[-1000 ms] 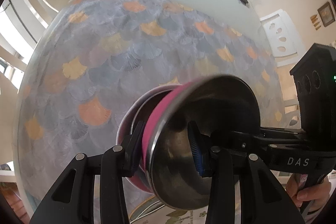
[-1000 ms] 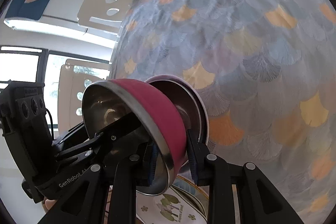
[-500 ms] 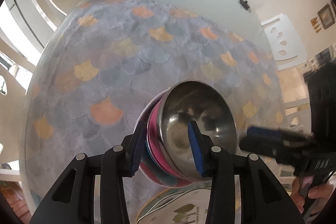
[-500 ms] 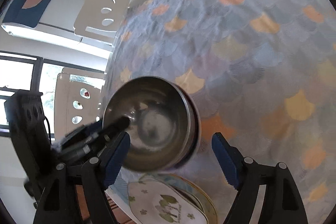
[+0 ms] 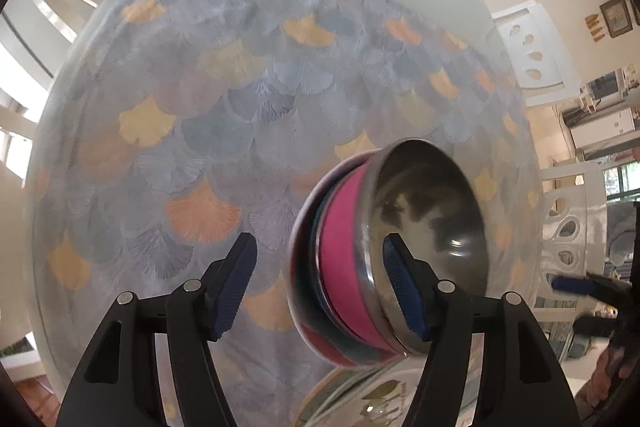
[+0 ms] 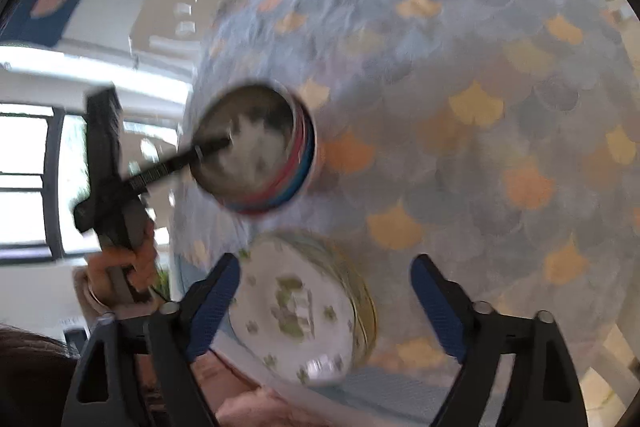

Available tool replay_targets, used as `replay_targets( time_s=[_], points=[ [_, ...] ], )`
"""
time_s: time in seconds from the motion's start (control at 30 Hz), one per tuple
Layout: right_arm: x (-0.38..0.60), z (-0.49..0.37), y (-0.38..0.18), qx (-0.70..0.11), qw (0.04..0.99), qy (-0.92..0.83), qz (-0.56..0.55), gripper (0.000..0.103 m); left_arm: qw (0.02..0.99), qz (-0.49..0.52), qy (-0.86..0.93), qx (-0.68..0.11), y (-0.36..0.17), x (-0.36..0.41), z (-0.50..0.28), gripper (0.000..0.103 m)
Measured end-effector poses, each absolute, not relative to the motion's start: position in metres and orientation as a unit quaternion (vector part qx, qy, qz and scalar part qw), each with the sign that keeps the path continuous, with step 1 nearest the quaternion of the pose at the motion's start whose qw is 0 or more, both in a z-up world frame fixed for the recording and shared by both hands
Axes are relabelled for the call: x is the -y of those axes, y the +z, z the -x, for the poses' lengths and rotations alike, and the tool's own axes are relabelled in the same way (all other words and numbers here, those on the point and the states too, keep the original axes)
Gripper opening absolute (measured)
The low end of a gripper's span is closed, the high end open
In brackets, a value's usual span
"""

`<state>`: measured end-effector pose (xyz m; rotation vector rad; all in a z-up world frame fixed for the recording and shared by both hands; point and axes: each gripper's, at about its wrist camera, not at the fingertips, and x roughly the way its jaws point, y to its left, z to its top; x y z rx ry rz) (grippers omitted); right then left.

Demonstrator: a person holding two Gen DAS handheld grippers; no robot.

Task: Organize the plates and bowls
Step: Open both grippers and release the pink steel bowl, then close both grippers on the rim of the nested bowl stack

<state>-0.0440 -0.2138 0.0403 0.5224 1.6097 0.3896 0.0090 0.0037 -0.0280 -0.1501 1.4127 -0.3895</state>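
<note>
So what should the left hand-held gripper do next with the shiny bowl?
Probably ease back out. The left hand-held gripper is open, one finger inside the pink bowl, which already sits nested in the bowl stack on the table.

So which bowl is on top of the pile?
The pink bowl, shiny steel inside, sits on top. The blue bowl and the darker one beneath show only as thin rims under it. The left gripper stands open around the pile.
</note>
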Motion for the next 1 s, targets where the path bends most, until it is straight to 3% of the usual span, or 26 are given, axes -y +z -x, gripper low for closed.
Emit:
replay_targets(
  time_s=[0.27, 0.67, 0.77, 0.8, 0.83, 1.0],
  points=[
    [0.175, 0.002, -0.026, -0.667, 0.645, 0.164, -0.335, 0.09, 0.724, 0.039, -0.204, -0.658, -0.046, 0.009, -0.017, 0.063],
    [0.144, 0.005, -0.087, -0.682, 0.62, 0.157, -0.355, 0.09, 0.707, 0.066, -0.241, -0.661, -0.063, 0.017, -0.023, 0.066],
    [0.15, 0.008, -0.092, -0.669, 0.621, 0.158, -0.377, 0.089, 0.703, 0.088, -0.249, -0.66, -0.066, 0.017, -0.023, 0.06],
    [0.151, 0.008, -0.092, -0.665, 0.624, 0.159, -0.379, 0.083, 0.706, 0.086, -0.258, -0.654, -0.064, 0.018, -0.022, 0.052],
    [0.151, 0.009, -0.091, -0.659, 0.627, 0.164, -0.381, 0.069, 0.711, 0.079, -0.261, -0.649, -0.062, 0.019, -0.021, 0.051],
    [0.149, 0.013, -0.084, -0.637, 0.643, 0.191, -0.38, 0.065, 0.72, 0.054, -0.268, -0.638, -0.057, 0.026, -0.02, 0.05]
  ],
)
